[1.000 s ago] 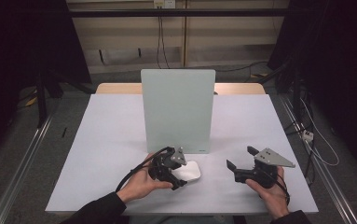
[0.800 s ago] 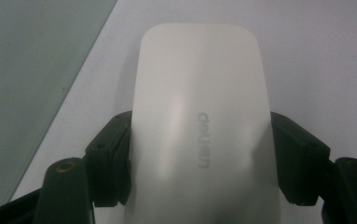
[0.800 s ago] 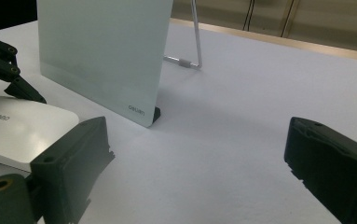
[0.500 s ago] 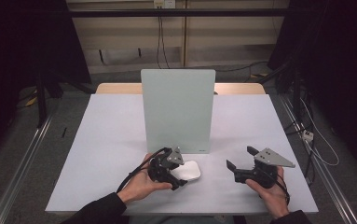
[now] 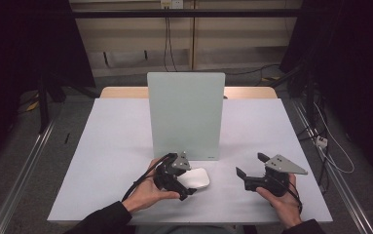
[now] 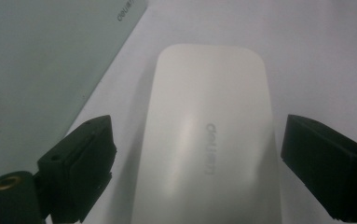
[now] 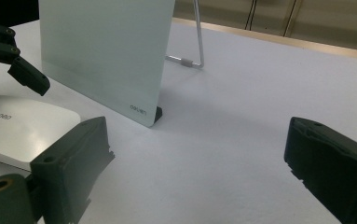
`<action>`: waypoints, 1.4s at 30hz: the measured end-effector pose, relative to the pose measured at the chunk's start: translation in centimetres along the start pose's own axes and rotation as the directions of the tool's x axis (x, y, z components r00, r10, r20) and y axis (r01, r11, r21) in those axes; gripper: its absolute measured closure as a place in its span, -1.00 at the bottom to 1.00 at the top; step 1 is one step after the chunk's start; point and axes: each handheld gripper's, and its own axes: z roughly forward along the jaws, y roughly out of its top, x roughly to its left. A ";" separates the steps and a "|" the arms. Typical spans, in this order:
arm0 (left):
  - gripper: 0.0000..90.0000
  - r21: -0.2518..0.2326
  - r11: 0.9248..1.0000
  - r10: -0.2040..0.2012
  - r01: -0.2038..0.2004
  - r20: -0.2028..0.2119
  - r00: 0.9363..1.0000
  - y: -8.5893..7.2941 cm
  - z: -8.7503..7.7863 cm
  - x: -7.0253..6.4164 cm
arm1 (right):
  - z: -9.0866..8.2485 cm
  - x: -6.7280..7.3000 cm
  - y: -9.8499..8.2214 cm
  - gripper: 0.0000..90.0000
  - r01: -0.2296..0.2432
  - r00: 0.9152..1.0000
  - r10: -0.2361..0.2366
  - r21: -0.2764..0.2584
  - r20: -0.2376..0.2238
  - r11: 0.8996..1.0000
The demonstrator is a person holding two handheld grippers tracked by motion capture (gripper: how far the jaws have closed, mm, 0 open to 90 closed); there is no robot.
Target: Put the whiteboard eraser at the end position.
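Left gripper point(image 5: 186, 187) has just been opening, jaws now wide either side of the white mouse point(image 5: 195, 178), which lies free on the table point(image 5: 106, 146), seemingly just released. Right gripper point(image 5: 250, 165) waits open, empty; beyond stands the upright board point(image 5: 186, 114).

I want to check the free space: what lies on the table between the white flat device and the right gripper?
Nothing: in the high view, bare table separates the white flat device and the right gripper. The right gripper view shows that too.
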 end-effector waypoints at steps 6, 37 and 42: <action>-0.86 -0.020 1.000 -0.006 0.006 -0.015 1.000 0.0 -0.5 0.0 | 0.1 0.0 0.0 -0.86 -0.002 1.000 0.002 -0.002 -0.004 1.000; -0.87 -0.378 0.913 -0.232 0.152 -0.175 0.957 -3.0 -7.2 2.4 | 0.3 0.0 0.0 -0.89 -0.003 1.000 0.003 0.011 0.011 1.000; -0.87 -0.401 0.901 -0.261 0.164 -0.199 0.945 -3.8 -8.5 2.6 | 0.2 0.0 0.0 -0.89 -0.005 1.000 0.005 0.009 0.013 1.000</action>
